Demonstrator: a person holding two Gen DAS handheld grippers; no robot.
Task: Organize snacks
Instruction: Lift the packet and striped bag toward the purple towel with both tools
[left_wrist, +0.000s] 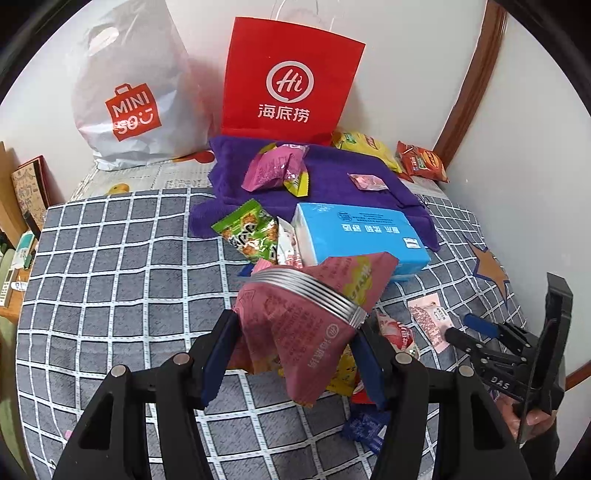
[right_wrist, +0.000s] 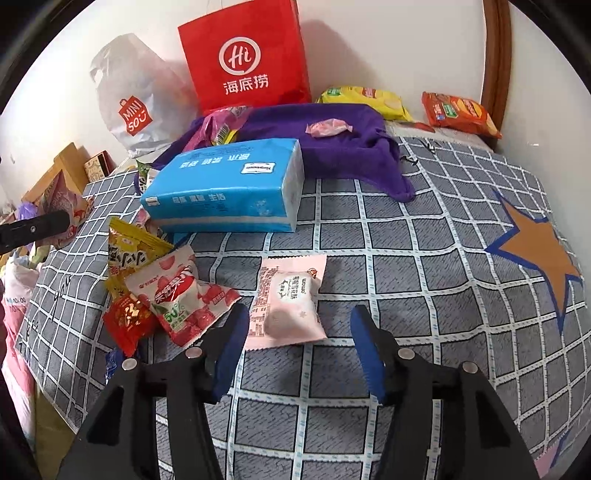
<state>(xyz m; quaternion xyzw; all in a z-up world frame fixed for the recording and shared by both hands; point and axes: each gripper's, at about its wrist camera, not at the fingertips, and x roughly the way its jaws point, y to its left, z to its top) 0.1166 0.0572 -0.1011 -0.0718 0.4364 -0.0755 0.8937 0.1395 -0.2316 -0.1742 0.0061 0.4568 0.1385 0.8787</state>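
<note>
My left gripper (left_wrist: 295, 343) is shut on a dull pink snack packet (left_wrist: 295, 317) with a crimped silver edge and holds it above the checked bed cover. In the right wrist view that packet (right_wrist: 61, 201) shows at the far left. My right gripper (right_wrist: 300, 325) stands open just above a pale pink packet (right_wrist: 284, 299) that lies flat on the cover, its near edge between the blue fingertips. The pads do not touch it. In the left wrist view the right gripper (left_wrist: 460, 326) sits at the right, next to that pale packet (left_wrist: 430, 319).
A blue tissue pack (right_wrist: 225, 184) lies mid-bed beside a purple towel (right_wrist: 332, 147) bearing small pink sweets. A strawberry packet (right_wrist: 181, 295), yellow and red packets lie left. A red paper bag (left_wrist: 291, 81) and white plastic bag (left_wrist: 129, 88) lean against the wall. Chip bags (right_wrist: 458, 110) lie back right.
</note>
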